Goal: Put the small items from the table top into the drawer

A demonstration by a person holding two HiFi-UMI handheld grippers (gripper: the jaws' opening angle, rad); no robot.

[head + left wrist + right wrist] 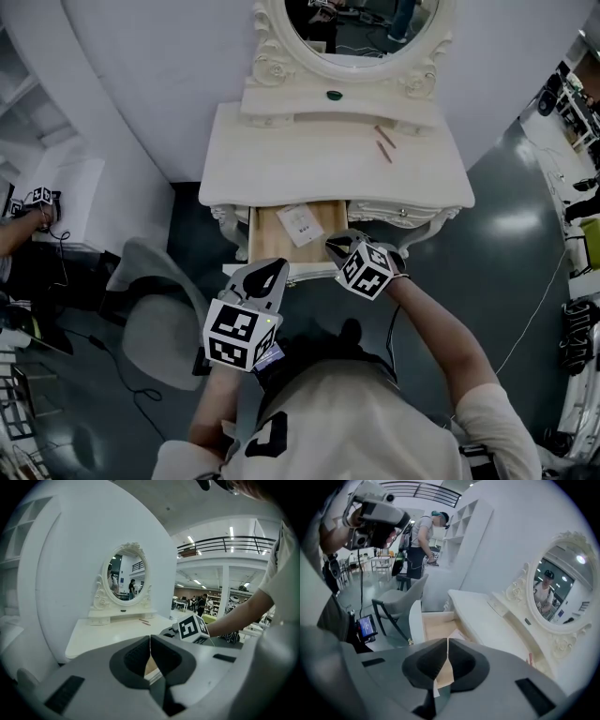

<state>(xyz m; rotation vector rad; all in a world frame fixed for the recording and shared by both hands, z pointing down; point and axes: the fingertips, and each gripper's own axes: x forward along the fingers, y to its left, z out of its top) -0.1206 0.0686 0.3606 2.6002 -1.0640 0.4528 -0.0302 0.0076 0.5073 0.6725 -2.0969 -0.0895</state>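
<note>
Two thin reddish sticks [384, 143] lie on the white dressing table's top [309, 155], right of middle, also seen as the sticks [145, 621] in the left gripper view. A small dark item [334, 95] sits on the shelf under the mirror. The centre drawer [272, 236] stands pulled out with a white packet [300, 223] lying in it. My left gripper [271, 273] hangs before the drawer's front, jaws shut on nothing. My right gripper [336, 247] is at the drawer's right front corner, above the drawer [436, 624] and packet [453, 633], jaws shut and empty.
An oval mirror [361, 23] backs the table. A grey chair [159, 323] stands on the floor to the left of me. Another person [422, 534] works by a white shelf unit further left. Cables run over the dark floor.
</note>
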